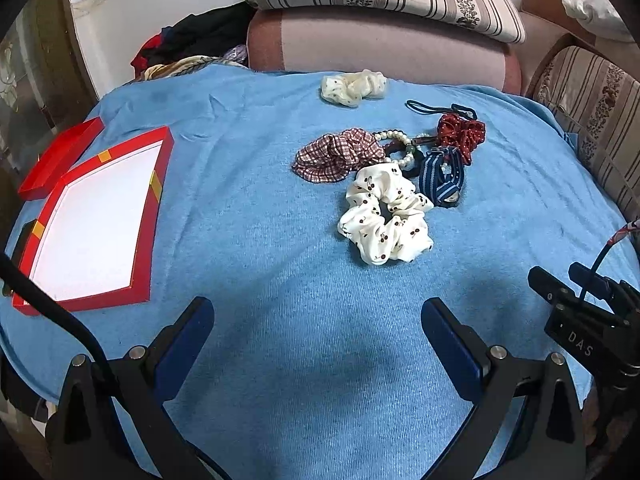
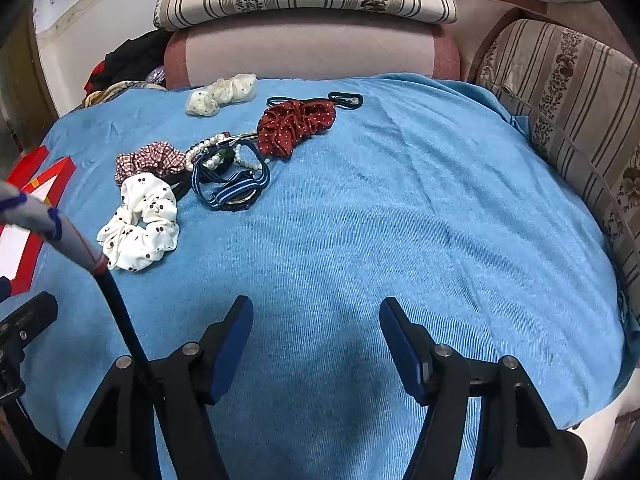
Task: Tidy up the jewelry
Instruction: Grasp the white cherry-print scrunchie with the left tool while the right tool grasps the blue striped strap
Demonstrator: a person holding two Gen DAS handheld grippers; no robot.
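Now we hold both grippers above the blue cloth [image 1: 248, 208], each empty. Our left gripper [image 1: 318, 316] has its fingers spread wide; the right gripper [image 2: 316, 316] is likewise released. Ahead lies the jewelry pile: a cherry scrunchie [image 1: 386, 216] nearest, a plaid scrunchie [image 1: 338, 154] beside it, a pearl bracelet [image 1: 396, 148], a striped watch [image 1: 442, 178] and a red dotted scrunchie [image 1: 460, 134]. A cream scrunchie [image 1: 354, 86] sits apart, farther back. The red box [image 1: 158, 172], open, lies well left of the pile.
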